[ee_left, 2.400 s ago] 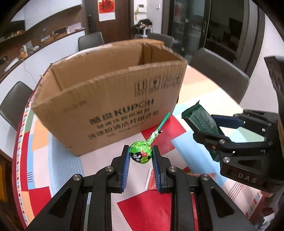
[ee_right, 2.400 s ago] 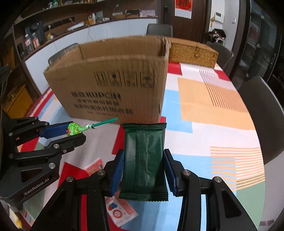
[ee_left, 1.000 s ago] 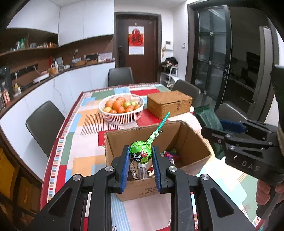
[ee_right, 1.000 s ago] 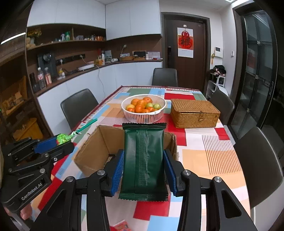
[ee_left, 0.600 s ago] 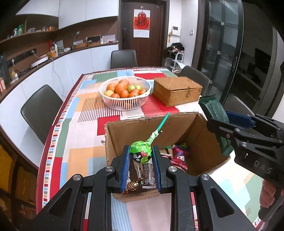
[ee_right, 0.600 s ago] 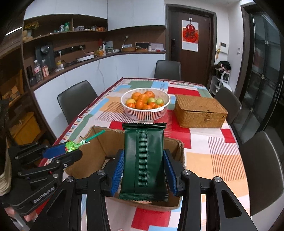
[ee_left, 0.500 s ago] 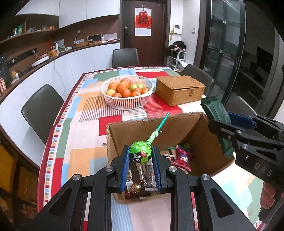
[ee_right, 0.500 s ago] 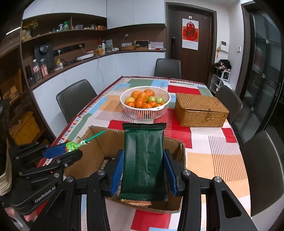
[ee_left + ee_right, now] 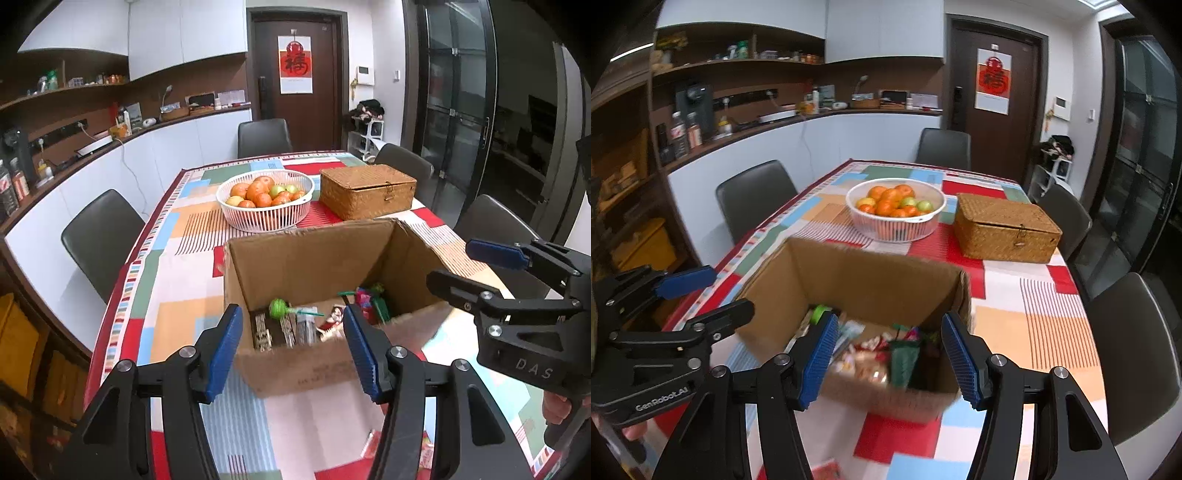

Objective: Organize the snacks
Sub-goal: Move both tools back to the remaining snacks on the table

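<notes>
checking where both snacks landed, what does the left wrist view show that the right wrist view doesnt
Only the left wrist view shows the green lollipop whole, lying in the brown cardboard box with its stick over other packets. In the right wrist view it is just a green edge behind a finger.

Only the right wrist view shows the dark green snack packet, standing against the near wall.

Both show the left gripper and right gripper open and empty, plus the white fruit basket and woven wicker box beyond.

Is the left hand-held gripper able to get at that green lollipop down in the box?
Probably yes: the left hand-held gripper is open above the open-topped box, and the lollipop lies uncovered on top.
</notes>
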Available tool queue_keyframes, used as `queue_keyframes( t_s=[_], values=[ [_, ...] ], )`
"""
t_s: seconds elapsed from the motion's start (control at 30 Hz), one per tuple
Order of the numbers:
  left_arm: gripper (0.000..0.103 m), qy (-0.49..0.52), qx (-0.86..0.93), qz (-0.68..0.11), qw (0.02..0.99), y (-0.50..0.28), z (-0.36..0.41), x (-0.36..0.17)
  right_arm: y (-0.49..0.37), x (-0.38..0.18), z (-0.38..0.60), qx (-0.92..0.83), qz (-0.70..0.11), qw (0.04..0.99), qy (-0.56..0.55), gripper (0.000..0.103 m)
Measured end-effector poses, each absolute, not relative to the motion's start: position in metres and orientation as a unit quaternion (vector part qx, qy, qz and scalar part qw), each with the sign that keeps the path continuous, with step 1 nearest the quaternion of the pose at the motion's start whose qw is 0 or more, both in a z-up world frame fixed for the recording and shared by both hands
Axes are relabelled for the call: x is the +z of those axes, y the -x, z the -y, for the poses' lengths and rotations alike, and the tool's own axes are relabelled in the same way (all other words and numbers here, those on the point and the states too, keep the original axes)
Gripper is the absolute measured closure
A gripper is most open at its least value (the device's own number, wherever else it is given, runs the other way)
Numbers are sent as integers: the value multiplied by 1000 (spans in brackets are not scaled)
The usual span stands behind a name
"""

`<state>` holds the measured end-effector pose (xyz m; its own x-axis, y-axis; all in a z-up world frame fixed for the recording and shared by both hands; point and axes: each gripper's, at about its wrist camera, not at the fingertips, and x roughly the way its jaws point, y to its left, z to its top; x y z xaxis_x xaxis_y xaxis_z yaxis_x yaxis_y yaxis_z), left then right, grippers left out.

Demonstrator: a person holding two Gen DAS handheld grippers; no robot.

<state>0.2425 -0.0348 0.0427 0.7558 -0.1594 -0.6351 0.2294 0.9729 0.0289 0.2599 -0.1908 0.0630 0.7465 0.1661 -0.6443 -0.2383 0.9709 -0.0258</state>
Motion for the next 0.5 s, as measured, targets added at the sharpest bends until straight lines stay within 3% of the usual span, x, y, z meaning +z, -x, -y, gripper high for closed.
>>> queue_keyframes(
  t_s=[0.5],
  values=[
    [43, -49, -95, -380, 919, -177, 31, 4, -195, 17, 183, 167, -397, 900, 69, 44]
  ],
)
